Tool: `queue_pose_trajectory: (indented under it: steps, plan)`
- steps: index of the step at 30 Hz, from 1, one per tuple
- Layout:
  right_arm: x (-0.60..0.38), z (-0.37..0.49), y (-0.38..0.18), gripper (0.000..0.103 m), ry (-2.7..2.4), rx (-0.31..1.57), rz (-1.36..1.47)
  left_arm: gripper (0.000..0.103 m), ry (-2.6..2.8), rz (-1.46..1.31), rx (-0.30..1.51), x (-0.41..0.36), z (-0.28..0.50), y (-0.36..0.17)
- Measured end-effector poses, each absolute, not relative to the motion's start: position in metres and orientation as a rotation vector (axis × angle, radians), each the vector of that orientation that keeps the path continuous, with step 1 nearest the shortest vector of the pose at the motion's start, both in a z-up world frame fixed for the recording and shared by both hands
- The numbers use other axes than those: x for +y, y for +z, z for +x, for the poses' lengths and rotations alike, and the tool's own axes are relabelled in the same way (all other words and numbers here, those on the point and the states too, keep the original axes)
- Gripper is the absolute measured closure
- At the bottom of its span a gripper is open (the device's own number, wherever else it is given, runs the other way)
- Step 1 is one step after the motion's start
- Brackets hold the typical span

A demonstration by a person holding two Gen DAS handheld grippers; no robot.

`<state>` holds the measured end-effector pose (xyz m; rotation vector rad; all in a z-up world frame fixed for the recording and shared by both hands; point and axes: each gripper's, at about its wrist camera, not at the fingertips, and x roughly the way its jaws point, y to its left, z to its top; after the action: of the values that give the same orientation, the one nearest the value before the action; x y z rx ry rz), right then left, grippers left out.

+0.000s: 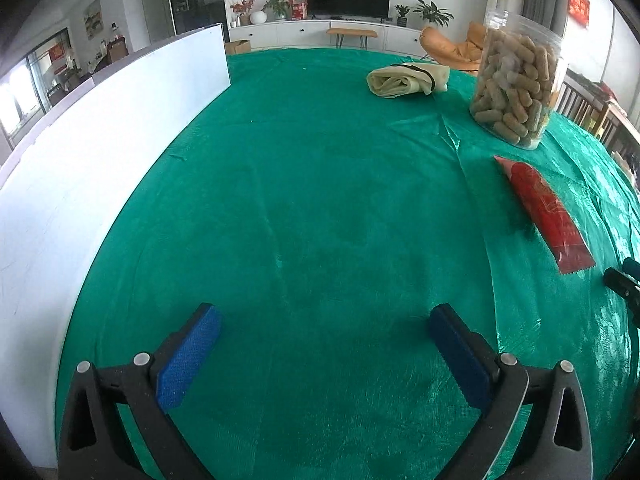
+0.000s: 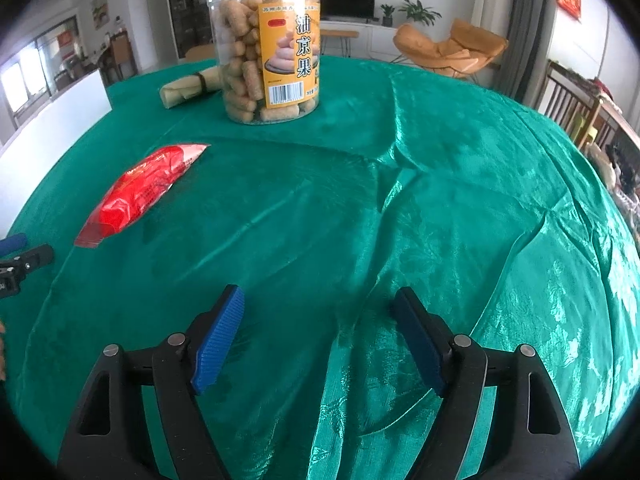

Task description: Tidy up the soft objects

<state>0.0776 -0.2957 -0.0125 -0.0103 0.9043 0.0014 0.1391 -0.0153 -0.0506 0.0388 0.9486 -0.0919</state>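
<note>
A red snack packet (image 1: 542, 210) (image 2: 138, 192) lies flat on the green tablecloth (image 1: 320, 200) (image 2: 400, 200). Behind it stands a clear plastic jar (image 1: 516, 80) (image 2: 266, 48) full of tan puffed sticks. A rolled pale-yellow cloth bag (image 1: 406, 79) (image 2: 188, 90) lies at the far side, partly hidden by the jar in the right wrist view. My left gripper (image 1: 326, 320) is open over bare cloth, well left of the packet. My right gripper (image 2: 320, 304) is open too, nothing between its blue pads, with the packet ahead to its left.
A long white board (image 1: 100, 152) (image 2: 52, 128) runs along the table's left edge. Folds wrinkle the cloth on the right half. An orange chair (image 2: 448, 50) and wooden chair backs (image 2: 572, 112) stand beyond the table's far and right edges.
</note>
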Motion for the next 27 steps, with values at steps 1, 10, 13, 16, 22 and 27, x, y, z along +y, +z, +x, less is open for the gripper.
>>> queue_pose_trajectory:
  steps: [1,10,13,16,22,27]
  plan:
    - [-0.2957,0.0777,-0.0124,0.022,0.001,0.905,-0.010,0.000,-0.091,0.039,0.948,-0.0151,0.1378,-0.0506]
    - [-0.2962,0.0777,-0.0128,0.022,0.002,0.905,-0.009,0.000,-0.090,0.040,0.948,-0.0155,0.1361,-0.0502]
    - [-0.2959,0.0778,-0.0128,0.022,0.001,0.905,-0.009,0.000,-0.090,0.040,0.948,-0.0156,0.1362,-0.0501]
    - [-0.2959,0.0779,-0.0128,0.022,0.001,0.905,-0.010,0.000,-0.090,0.040,0.948,-0.0156,0.1363,-0.0501]
    - [-0.2963,0.0777,-0.0127,0.022,0.002,0.905,-0.010,0.000,-0.090,0.040,0.948,-0.0156,0.1363,-0.0502]
    - [-0.2965,0.0777,-0.0126,0.022,0.002,0.905,-0.010,0.000,-0.090,0.040,0.948,-0.0156,0.1363,-0.0503]
